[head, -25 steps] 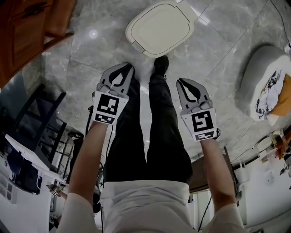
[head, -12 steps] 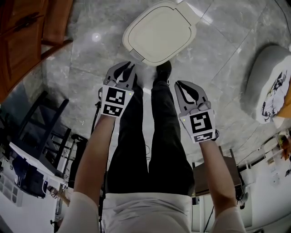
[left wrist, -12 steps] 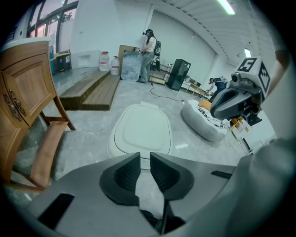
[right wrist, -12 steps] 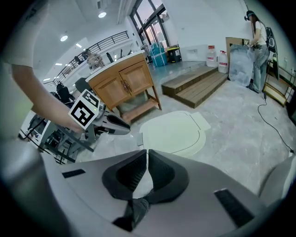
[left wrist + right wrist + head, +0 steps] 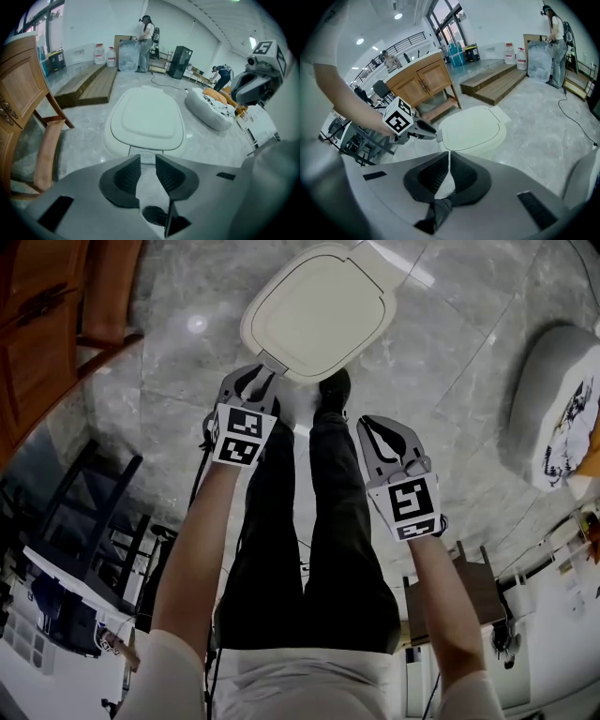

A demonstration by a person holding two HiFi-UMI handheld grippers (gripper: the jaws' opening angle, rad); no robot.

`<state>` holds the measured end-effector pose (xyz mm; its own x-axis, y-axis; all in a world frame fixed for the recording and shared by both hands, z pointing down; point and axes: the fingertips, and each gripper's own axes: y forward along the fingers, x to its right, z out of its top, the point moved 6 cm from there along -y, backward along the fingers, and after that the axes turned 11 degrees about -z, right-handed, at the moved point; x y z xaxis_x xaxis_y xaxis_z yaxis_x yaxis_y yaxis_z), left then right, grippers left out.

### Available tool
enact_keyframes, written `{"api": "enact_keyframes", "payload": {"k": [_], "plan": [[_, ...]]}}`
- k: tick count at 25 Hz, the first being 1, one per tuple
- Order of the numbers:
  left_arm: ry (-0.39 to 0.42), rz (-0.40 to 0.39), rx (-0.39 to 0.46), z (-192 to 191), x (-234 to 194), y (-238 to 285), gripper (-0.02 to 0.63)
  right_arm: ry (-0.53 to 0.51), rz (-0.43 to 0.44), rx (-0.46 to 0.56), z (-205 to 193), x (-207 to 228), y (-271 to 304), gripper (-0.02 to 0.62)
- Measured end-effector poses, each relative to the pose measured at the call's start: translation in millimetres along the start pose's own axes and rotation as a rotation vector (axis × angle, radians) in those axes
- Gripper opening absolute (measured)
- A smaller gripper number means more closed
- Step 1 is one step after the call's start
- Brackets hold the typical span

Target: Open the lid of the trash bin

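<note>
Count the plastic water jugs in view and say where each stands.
2. One translucent plastic water jug stands by the wall at the far end of the low wooden platform; the second is just right of it. More could be hidden behind clutter.

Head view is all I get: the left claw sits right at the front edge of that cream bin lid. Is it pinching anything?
Observer: No. In the left gripper view the left gripper has its jaws apart, with nothing gripped between them.
Visitor: Then what is it aimed at?
Observer: A small tab at the front of the lid, marked PUSH, shows just past the jaw tips.
Visitor: And the other claw?
Observer: The right gripper view shows the right gripper with its jaw tips together and nothing in them.
</note>
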<state>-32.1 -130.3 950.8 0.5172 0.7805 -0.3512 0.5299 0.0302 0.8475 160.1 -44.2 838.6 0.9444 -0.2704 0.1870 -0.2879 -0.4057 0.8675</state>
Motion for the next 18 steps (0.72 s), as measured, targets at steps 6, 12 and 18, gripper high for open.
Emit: {"api": "enact_keyframes", "payload": {"k": [6,12,18], "plan": [[0.018,0.016,-0.04,-8.6,-4.0,9.8,0.11,0.02,-0.015,-0.004,-10.5,-1.0,-3.2,0.032],[0.023,0.008,-0.068,-7.3,-6.9,13.0,0.11,0.035,-0.031,0.001,-16.7,-2.9,-5.4,0.032],[0.012,0.009,-0.095,-7.2,-6.2,17.0,0.11,0.038,-0.043,0.009,-17.2,-12.7,-11.4,0.032]]}}
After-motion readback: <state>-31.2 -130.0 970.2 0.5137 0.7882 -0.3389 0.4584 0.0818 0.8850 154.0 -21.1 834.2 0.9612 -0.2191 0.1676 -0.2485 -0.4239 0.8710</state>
